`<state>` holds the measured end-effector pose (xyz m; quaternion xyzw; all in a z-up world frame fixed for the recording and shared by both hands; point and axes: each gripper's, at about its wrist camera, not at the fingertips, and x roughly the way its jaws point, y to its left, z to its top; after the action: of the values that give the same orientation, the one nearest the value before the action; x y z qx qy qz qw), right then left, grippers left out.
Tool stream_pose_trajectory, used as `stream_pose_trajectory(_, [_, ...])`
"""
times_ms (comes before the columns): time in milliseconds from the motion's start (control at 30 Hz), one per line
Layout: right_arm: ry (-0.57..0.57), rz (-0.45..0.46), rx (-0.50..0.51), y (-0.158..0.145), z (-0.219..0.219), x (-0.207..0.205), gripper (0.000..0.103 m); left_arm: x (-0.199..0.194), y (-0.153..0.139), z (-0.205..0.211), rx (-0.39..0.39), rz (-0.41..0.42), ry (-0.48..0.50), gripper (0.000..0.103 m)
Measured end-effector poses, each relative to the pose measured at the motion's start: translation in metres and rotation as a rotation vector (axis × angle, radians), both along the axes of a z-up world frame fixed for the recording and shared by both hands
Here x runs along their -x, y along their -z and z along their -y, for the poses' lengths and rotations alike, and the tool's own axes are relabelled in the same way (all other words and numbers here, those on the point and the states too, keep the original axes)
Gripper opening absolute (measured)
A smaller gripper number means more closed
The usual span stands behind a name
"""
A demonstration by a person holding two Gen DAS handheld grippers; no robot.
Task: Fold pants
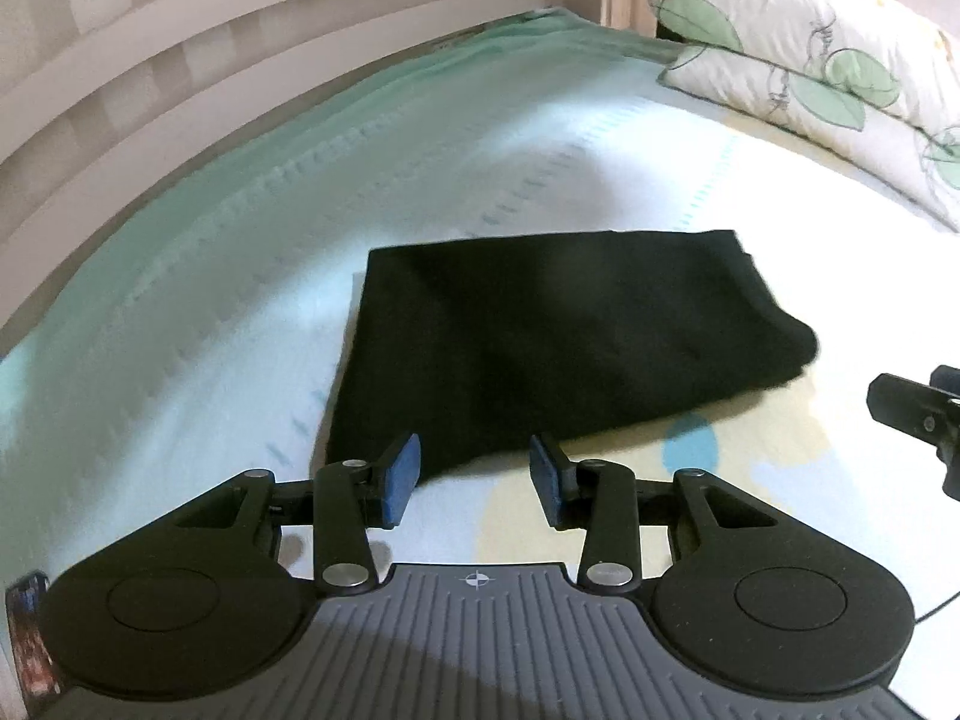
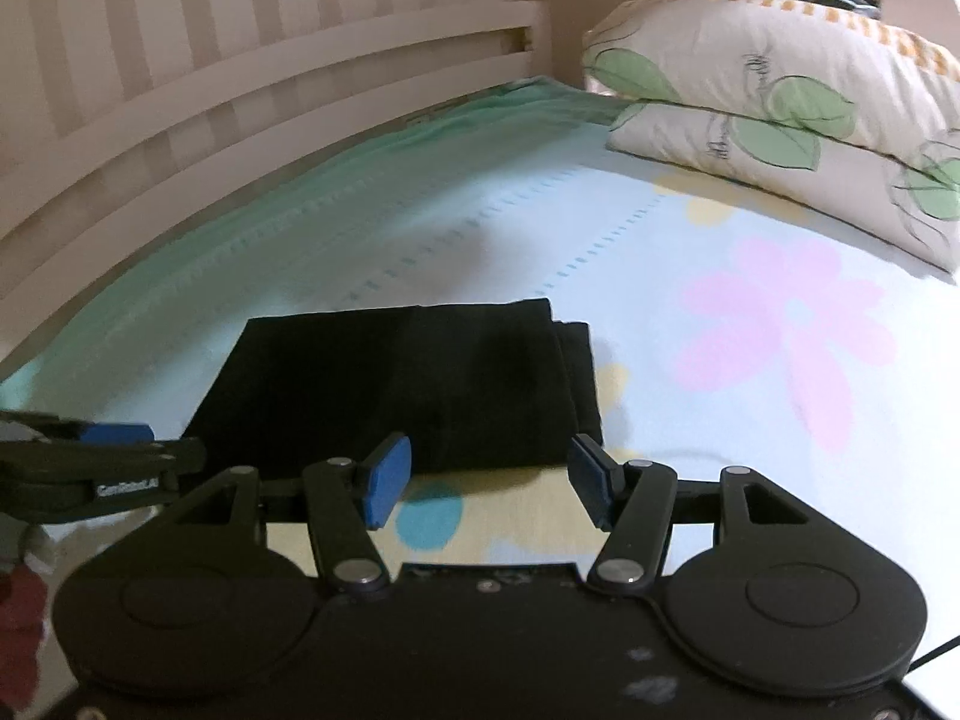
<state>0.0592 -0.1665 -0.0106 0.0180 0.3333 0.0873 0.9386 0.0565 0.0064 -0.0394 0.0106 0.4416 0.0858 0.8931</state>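
The black pants (image 1: 558, 342) lie folded into a flat rectangle on the bed sheet (image 1: 240, 312); they also show in the right wrist view (image 2: 408, 384). My left gripper (image 1: 474, 474) is open and empty, just in front of the near left edge of the pants. My right gripper (image 2: 489, 480) is open and empty, just in front of the near right edge of the pants. The right gripper shows at the right edge of the left wrist view (image 1: 918, 414). The left gripper shows at the left edge of the right wrist view (image 2: 102, 456).
A pale sheet with flower prints (image 2: 780, 336) covers the bed. Leaf-patterned pillows (image 2: 780, 120) are stacked at the far right. A slatted wooden bed rail (image 1: 180, 78) runs along the far left side.
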Motion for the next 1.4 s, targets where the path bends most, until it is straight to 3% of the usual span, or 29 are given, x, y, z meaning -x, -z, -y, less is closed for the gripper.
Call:
stream_pose_trajectory(233, [0.066, 0.007, -0.110, -0.024, -0.001, 0.033, 0.062, 0.014, -0.018, 0.000, -0.011, 0.022, 0.013, 0.039])
stream_pose_trajectory(500, [0.028, 0.077, -0.052, -0.051, -0.017, 0.055, 0.062, 0.034, -0.034, 0.008, -0.031, 0.072, 0.048, 0.039])
stream_pose_trajectory(933, [-0.004, 0.046, 0.018, -0.043, -0.029, 0.054, 0.062, 0.040, -0.029, -0.001, 0.004, 0.052, 0.045, 0.039])
stream_pose_trajectory(1400, [0.001, 0.006, 0.029, -0.035, -0.033, 0.043, 0.062, 0.042, -0.024, -0.001, 0.009, 0.030, 0.065, 0.039])
